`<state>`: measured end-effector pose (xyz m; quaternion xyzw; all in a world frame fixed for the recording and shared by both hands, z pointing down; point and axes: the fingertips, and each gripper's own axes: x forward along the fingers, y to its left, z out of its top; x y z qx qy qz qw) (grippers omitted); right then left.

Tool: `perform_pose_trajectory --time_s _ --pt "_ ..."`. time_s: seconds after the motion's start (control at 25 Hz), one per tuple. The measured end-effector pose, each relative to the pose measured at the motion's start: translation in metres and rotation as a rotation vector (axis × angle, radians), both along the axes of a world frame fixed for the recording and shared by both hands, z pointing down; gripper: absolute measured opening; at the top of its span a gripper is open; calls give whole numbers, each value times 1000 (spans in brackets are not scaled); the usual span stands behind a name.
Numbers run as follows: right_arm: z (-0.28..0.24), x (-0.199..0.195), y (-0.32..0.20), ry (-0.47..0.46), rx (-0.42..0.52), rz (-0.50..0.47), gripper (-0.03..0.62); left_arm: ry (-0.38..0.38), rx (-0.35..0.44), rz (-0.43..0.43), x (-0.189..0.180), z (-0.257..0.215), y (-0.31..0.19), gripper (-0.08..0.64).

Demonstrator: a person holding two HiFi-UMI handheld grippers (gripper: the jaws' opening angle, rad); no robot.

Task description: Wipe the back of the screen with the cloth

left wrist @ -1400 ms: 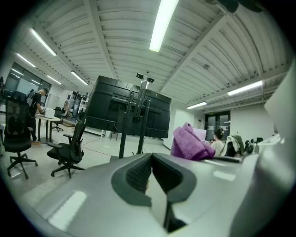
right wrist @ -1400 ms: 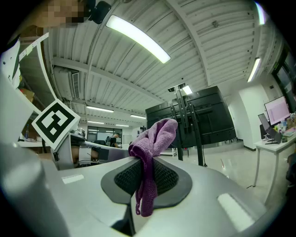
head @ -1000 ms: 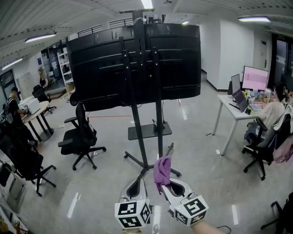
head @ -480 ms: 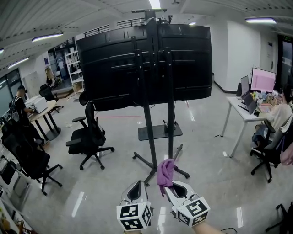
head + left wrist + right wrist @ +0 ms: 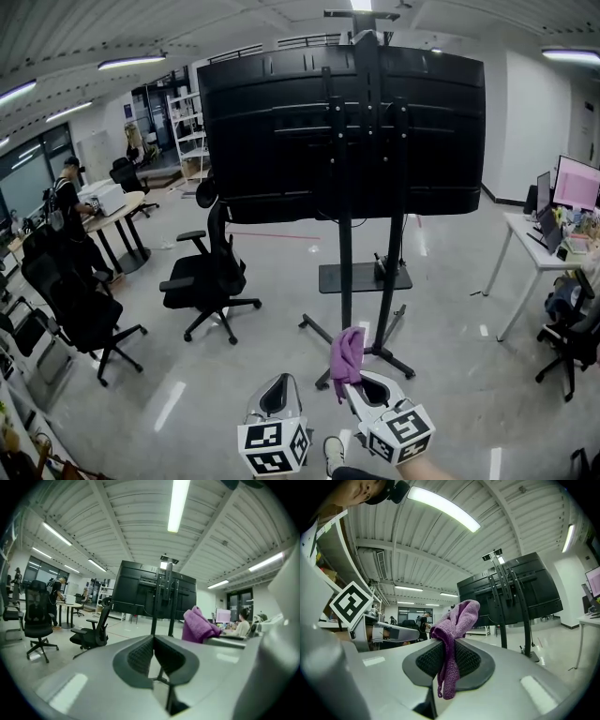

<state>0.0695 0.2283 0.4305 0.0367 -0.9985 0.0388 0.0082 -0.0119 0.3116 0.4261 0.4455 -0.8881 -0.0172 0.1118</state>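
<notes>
- Your right gripper (image 5: 351, 379) has its jaws clamped on the purple cloth (image 5: 345, 354). In the right gripper view the cloth (image 5: 457, 617) is pinched between the ribbed pads, with a bunch standing above them and a tail hanging below.
- Your left gripper (image 5: 278, 379) is held just beside the right one. In the left gripper view its jaws meet at the tips with nothing between them.
- The screen (image 5: 342, 131) has its black back turned toward you. It is mounted high on a black stand (image 5: 344, 272) with two uprights, ahead of both grippers and well apart from the cloth.
- A small black shelf (image 5: 364, 277) sits on the stand below the screen.
- The stand's feet rest on the glossy floor (image 5: 187, 394), and a black office chair (image 5: 211, 281) stands to its left.
- The only print on the grippers is the black-and-white square markers on their cubes.
</notes>
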Motion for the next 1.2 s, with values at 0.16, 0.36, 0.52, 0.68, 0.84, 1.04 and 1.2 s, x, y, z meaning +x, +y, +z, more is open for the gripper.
perform_pose_trajectory --time_s 0.16,0.36,0.52,0.68,0.84,1.04,1.2 --pt "5 -55 -19 -4 -7 -37 46 -6 -7 -45 -52 3 -12 8" --pt "1 -146 -47 -4 1 -90 46 -18 -16 -90 -135 -3 -35 8" --pt "-13 -220 -71 -15 34 -130 46 -41 -23 -111 -207 -16 -62 8" --pt "-26 -285 -94 -28 72 -164 46 -64 -9 -127 -274 -31 -89 8" --pt "-41 -340 -113 -32 145 -215 46 -53 -5 -116 -324 -37 -114 8" --pt "-85 -403 -134 -61 327 -261 46 -56 7 -122 -376 -48 -134 8" --pt "-135 -455 -156 -87 471 -273 47 -84 -9 -92 -421 -58 -156 8"
